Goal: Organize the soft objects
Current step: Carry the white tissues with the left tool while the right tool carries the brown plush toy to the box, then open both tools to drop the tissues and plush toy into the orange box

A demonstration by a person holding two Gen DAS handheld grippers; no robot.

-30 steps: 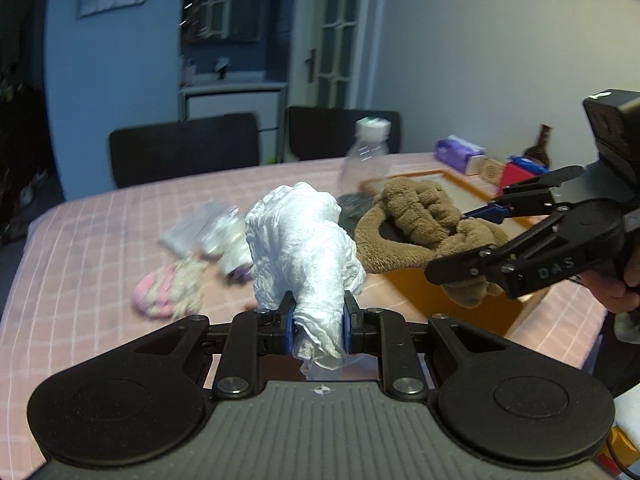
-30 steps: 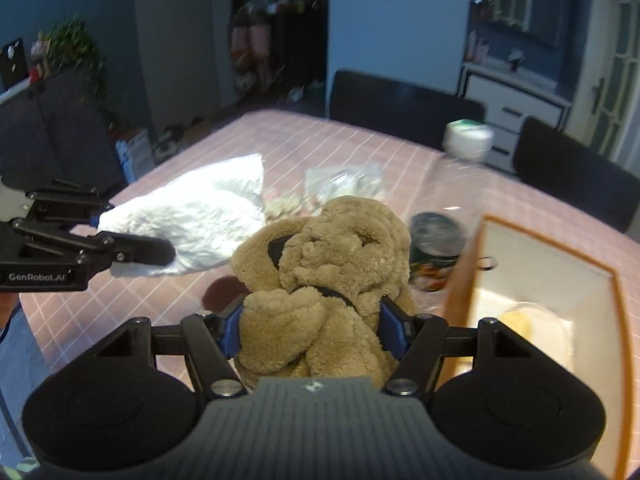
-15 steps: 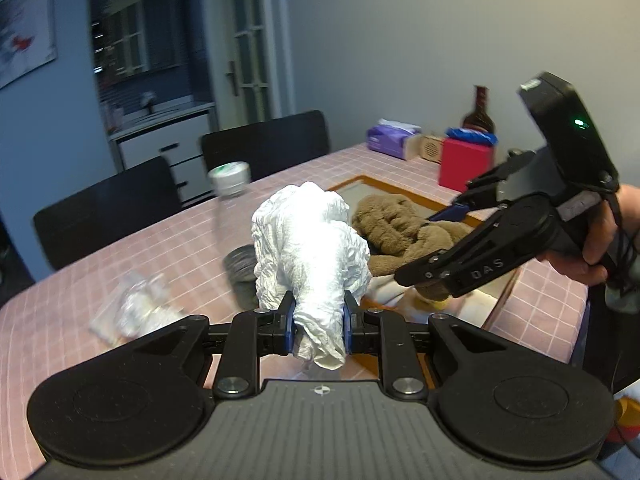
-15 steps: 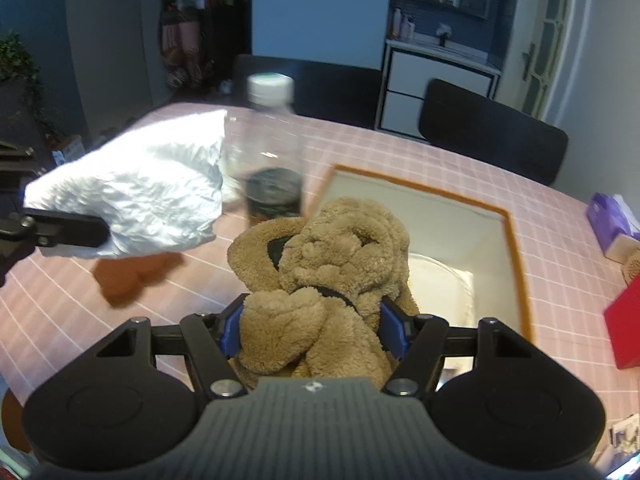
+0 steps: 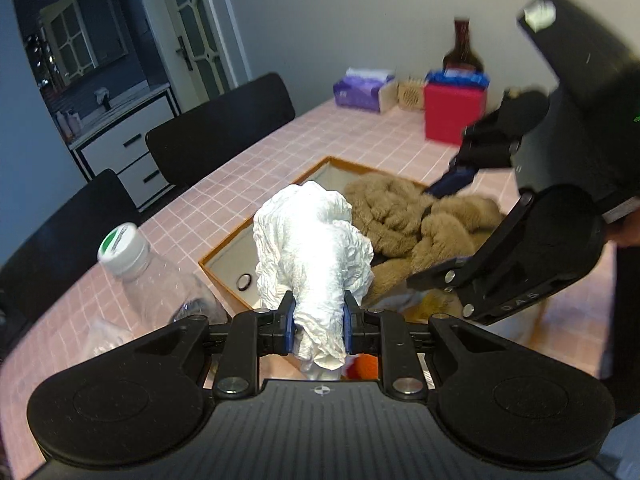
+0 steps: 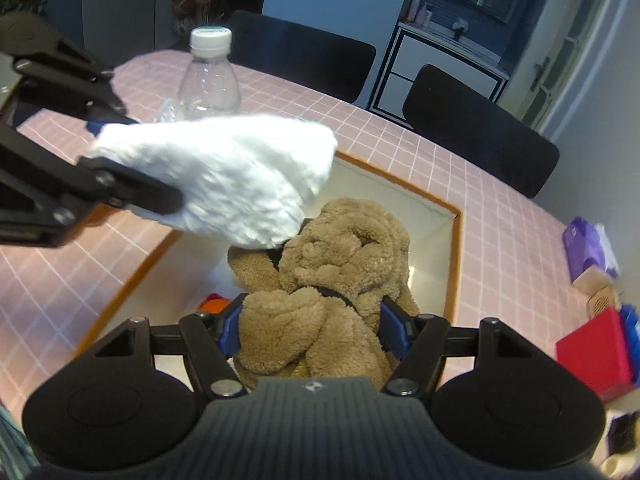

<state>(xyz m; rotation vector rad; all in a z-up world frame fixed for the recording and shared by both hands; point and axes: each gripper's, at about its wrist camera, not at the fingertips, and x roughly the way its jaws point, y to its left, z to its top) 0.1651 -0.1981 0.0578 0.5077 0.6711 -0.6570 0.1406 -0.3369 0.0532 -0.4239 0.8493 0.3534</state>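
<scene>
My left gripper (image 5: pixel 318 320) is shut on a crumpled white cloth (image 5: pixel 312 256) and holds it over the near corner of an orange-rimmed white box (image 5: pixel 224 276). The cloth also shows in the right wrist view (image 6: pixel 228 180). My right gripper (image 6: pixel 312 328) is shut on a brown plush toy (image 6: pixel 340 276) and holds it above the box's rim (image 6: pixel 454 264). In the left wrist view the plush (image 5: pixel 400 220) hangs over the box beside the cloth. An orange soft item (image 6: pixel 212 304) lies inside the box under the plush.
A clear plastic bottle (image 5: pixel 152 280) stands just left of the box. A red box (image 5: pixel 454 112), a tissue pack (image 5: pixel 364 92) and a brown bottle (image 5: pixel 462 52) stand at the table's far end. Black chairs (image 5: pixel 224 128) line the far side.
Both grippers have swung from the pink table towards the box and closer together. The cloth and the plush now hang over the box, with the cloth nearly touching the plush.
</scene>
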